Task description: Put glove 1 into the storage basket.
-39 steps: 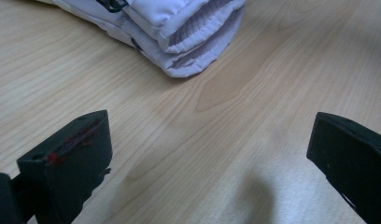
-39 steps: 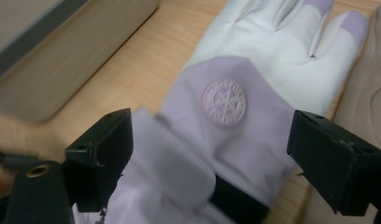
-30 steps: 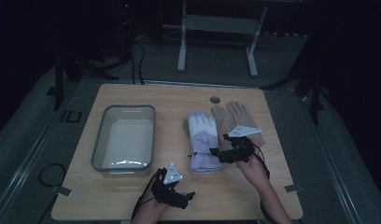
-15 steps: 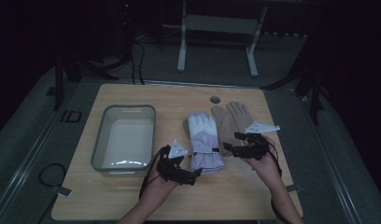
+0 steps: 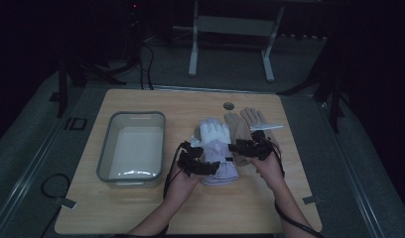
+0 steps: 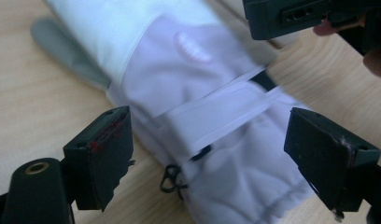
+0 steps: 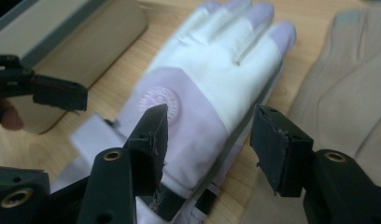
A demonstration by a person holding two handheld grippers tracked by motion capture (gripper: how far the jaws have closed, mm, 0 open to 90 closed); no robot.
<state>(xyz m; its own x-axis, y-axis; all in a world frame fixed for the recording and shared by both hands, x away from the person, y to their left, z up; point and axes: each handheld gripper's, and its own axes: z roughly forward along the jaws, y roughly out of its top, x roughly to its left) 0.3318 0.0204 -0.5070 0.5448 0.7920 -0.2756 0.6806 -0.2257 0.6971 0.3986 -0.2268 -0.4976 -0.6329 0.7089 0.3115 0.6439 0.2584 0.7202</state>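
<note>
One wooden tabletop [image 5: 141, 208] stands in a dark room, carrying two gloves and one grey bin [image 5: 132, 148]. The white ski glove [image 5: 214, 144] lies flat just beside the tan glove [image 5: 246, 126]. Left gripper [image 5: 203, 167] and right gripper [image 5: 242, 148] straddle its cuff, fingers apart and just closing, seemingly not yet pressing.

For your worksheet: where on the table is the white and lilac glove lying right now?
In the high view, the white and lilac glove lies right of centre on the wooden table, between the grey tray on its left and the tan glove on its right.
</note>
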